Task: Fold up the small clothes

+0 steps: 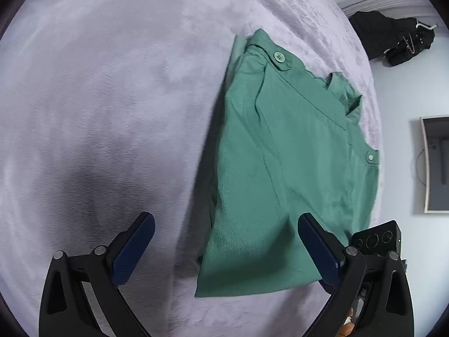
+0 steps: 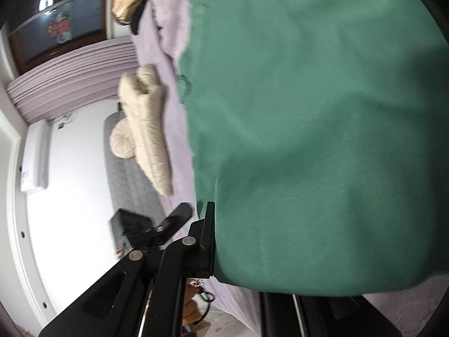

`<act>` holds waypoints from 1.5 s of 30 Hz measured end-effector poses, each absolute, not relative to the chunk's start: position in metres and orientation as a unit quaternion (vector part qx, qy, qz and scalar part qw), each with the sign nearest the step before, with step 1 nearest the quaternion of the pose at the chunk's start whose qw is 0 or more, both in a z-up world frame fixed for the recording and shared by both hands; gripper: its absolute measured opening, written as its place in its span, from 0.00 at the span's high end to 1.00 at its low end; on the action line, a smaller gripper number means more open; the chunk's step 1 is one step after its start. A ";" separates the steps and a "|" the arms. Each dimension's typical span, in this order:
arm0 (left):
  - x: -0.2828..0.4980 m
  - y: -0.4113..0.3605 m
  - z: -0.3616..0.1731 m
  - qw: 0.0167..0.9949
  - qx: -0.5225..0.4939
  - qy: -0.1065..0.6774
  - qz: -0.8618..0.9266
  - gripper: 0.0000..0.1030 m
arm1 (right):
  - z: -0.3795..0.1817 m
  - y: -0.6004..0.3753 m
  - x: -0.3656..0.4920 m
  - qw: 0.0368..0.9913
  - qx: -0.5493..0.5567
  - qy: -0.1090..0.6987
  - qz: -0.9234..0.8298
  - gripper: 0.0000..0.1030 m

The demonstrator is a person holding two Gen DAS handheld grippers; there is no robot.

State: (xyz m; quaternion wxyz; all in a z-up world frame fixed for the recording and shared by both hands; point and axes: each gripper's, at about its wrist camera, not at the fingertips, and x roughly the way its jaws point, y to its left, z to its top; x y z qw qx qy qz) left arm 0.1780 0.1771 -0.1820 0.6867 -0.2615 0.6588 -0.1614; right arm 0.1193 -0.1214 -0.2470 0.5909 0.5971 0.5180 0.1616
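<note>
Nearest the left wrist lens, at six o'clock, the left gripper (image 1: 226,250) is hovering with its jaws spread wide, its blue-padded fingers (image 1: 134,248) straddling the lower hem of the green ribbed-cotton garment with round green buttons (image 1: 283,151) and pressing on nothing. That garment is lying flat on the pale lilac plush bed cover (image 1: 98,106), running from five o'clock up toward one o'clock, one side already doubled over along its left edge. At four o'clock the right gripper (image 1: 376,241) is showing as a black block at the cloth's right edge.

From the right wrist, the right gripper's jaws are pressing together on the green garment's edge, at six o'clock; only one finger is showing against the fabric, the other lying hidden under the cloth, which is filling the view from twelve to five o'clock.

The step in hand looks like taking hold for the next fold. The next move probably calls for the left jaws to drop onto the hem and pinch it, then both hands to carry the cloth over evenly.

Farther off, at nine o'clock, cream quilted cushions (image 2: 146,129) are resting on the bed. No containers are showing.
</note>
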 end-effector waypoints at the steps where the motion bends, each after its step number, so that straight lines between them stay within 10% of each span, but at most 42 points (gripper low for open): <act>1: 0.180 0.175 -0.184 0.678 -0.277 0.658 -0.173 0.01 | -0.237 -0.126 0.122 0.599 0.593 0.510 0.172 0.92; 14: 0.245 0.088 -0.190 0.651 -0.268 0.667 -0.245 0.05 | -0.209 -0.130 0.129 0.631 0.525 0.532 0.208 0.92; 16: 0.245 0.080 -0.195 0.661 -0.230 0.676 -0.231 0.29 | -0.212 -0.131 0.121 0.625 0.502 0.561 0.206 0.88; 24: 0.241 0.085 -0.207 0.671 -0.205 0.686 -0.193 0.30 | -0.174 -0.184 0.098 0.687 0.366 0.603 0.173 0.62; 26: 0.240 0.083 -0.206 0.679 -0.199 0.682 -0.186 0.33 | -0.164 -0.205 0.109 0.729 0.340 0.578 0.138 0.72; 27: 0.240 0.082 -0.206 0.687 -0.188 0.679 -0.177 0.52 | -0.162 -0.214 0.117 0.746 0.324 0.570 0.117 0.90; 30: 0.239 0.085 -0.203 0.694 -0.191 0.673 -0.170 0.79 | -0.168 -0.223 0.135 0.767 0.291 0.566 0.077 0.94; 45: 0.231 0.034 -0.096 0.750 -0.217 0.590 -0.204 0.87 | -0.232 -0.232 0.094 0.754 0.326 0.566 0.070 0.97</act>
